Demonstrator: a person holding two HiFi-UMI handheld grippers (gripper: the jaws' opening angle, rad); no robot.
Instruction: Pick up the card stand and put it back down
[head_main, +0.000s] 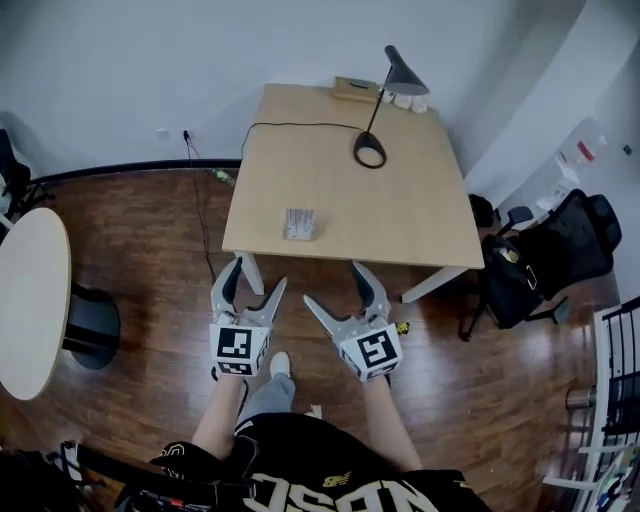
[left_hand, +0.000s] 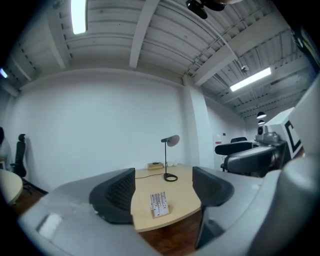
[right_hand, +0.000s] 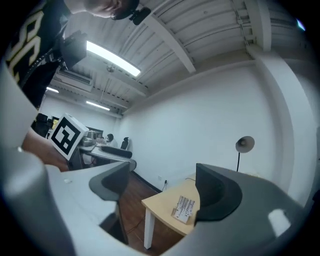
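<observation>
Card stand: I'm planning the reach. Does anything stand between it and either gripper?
Nothing visible does. The card stand sits alone near the table's front edge. The left gripper and right gripper are both open, short of that edge. The lamp stands farther back.

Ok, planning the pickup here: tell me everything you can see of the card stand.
The card stand is a small pale wooden-looking base holding a white card printed with dark lines, leaning back. It stands near the front edge of the light wooden table, touched by nothing else; the print is too small to read.
</observation>
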